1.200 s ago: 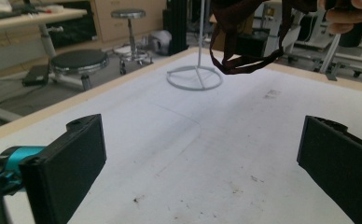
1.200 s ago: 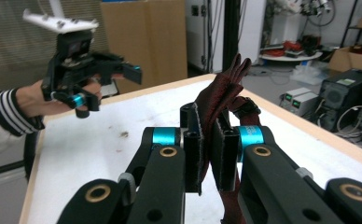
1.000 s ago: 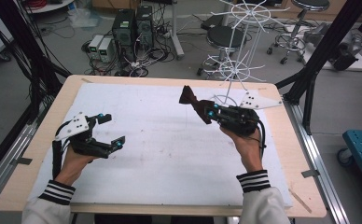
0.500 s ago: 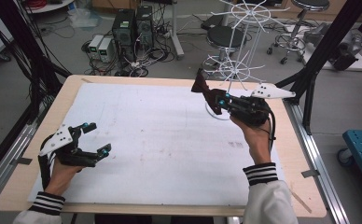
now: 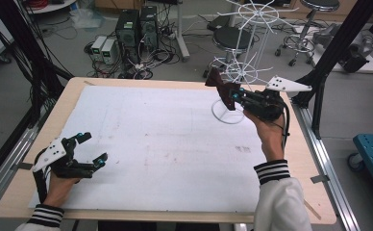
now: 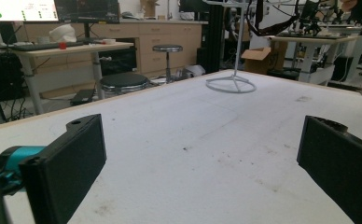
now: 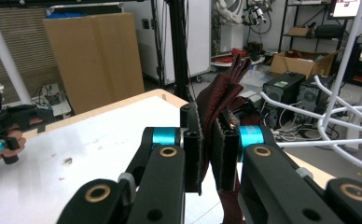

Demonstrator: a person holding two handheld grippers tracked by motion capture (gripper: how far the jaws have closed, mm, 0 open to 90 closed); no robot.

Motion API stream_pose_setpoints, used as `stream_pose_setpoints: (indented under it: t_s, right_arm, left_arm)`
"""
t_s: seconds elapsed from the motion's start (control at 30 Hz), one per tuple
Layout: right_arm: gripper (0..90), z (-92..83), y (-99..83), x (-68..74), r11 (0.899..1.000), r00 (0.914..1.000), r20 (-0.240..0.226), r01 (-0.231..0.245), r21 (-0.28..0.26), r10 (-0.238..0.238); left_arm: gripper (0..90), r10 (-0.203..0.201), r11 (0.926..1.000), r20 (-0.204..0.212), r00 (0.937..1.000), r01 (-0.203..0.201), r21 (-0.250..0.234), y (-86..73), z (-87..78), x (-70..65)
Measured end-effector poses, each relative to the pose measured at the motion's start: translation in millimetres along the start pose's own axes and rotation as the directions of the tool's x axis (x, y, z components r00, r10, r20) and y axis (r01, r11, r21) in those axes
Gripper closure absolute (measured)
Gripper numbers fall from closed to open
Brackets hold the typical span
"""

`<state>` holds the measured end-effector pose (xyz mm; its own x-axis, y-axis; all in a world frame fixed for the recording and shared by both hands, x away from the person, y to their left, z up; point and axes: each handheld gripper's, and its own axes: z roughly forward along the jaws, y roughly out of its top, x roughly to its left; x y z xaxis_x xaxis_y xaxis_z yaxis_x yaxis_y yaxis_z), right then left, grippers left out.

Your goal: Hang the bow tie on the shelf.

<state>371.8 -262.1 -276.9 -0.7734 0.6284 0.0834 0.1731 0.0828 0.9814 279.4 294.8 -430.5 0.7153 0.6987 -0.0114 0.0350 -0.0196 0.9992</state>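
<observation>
Cloth (image 5: 219, 83), dark red, was clamped between my right tongs (image 7: 211, 154), pads pressed on its folded middle, loose ends sticking out past the jaws. It hung in the air just beside the white wire rack (image 5: 244, 72), above the rack's ring base and near its lower spokes. My right hand (image 5: 267, 132) sat on the near side of the rack, over the table (image 5: 175, 144). My left tongs (image 5: 89, 150) were spread wide with nothing between them, low over the table, well apart from the rack on its far left and near the table's front edge.

Judgement: I was bringing the cloth to hang it on a rack spoke. Risks from here:
- Grip was on a bunched fold, so the free end was short; it might not drape over a spoke and could slide off once released.
- Rack looked light and thin on a narrow ring base; pushing a spoke with the tongs could tip or shift it.
- Spokes crowd each other; the tongs could snag between wires.
- Left tongs sat too far from the rack to steady it.
</observation>
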Motion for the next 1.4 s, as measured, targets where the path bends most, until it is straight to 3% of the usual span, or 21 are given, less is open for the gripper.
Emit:
stream_pose_setpoints:
  t_s: [0.6, 1.03, 1.4]
  right_arm:
    - [85.1, 1.5, 7.8, -22.3, 0.999, 0.9979, 0.058, -0.030, 0.022, 0.029]
    - [85.0, 7.7, 4.2, -39.0, 0.994, 0.9921, 0.091, -0.091, 0.053, 0.086]
    - [84.8, 7.0, 1.1, -46.1, 0.993, 0.9857, 0.140, -0.102, 0.053, 0.094]
  left_arm:
    - [1.7, 0.006, 0.9996, -0.015, 0.9999, -0.006, -0.027, -12.1, -2.4, -1.8]
    - [1.7, -0.010, 0.9994, -0.014, 0.9999, 0.009, -0.032, -21.1, -6.3, -0.2]
    - [1.7, -0.011, 0.9993, -0.012, 0.9999, 0.011, -0.034, -21.9, -6.8, 0.2]
